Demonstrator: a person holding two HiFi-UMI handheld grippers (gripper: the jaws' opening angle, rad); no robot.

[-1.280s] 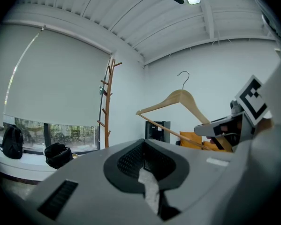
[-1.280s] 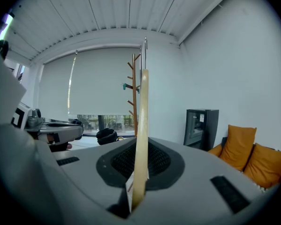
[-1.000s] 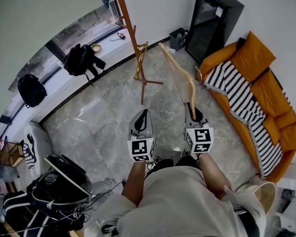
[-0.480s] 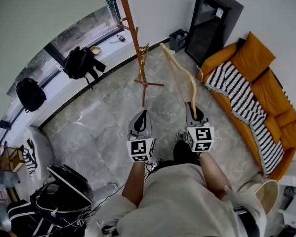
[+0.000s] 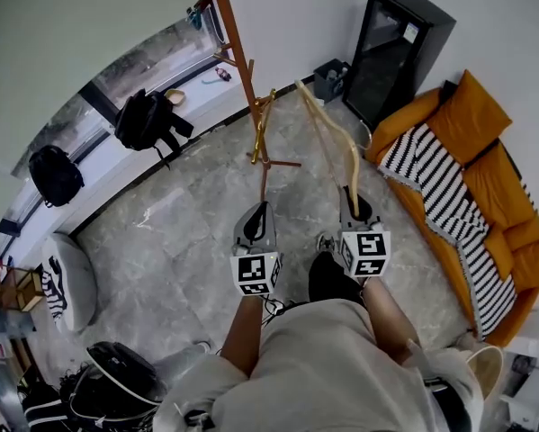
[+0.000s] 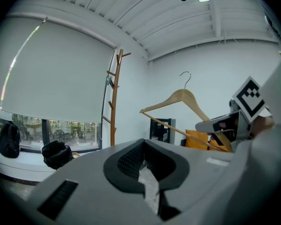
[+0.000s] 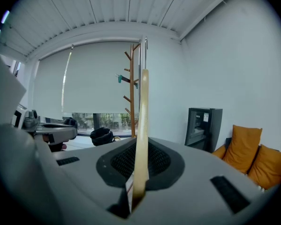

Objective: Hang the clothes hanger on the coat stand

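**Right gripper [image 5: 353, 203] clenched on the hanger [image 7: 141, 125], close to the coat stand [image 5: 238, 52]**

The tall brown coat stand stood on the grey floor [image 5: 179, 223], ahead of both tools. The wooden hanger was in the air just to the right of the stand, not touching it, and its metal hook [image 6: 186, 78] pointed upward. The right gripper had its jaws pressed on one end of the hanger's wood, which rose edge-on between them in the right gripper view. The left gripper [image 5: 258, 212] was beside it at similar height. Its jaws were closed together with nothing between them, and it touched neither hanger nor stand.
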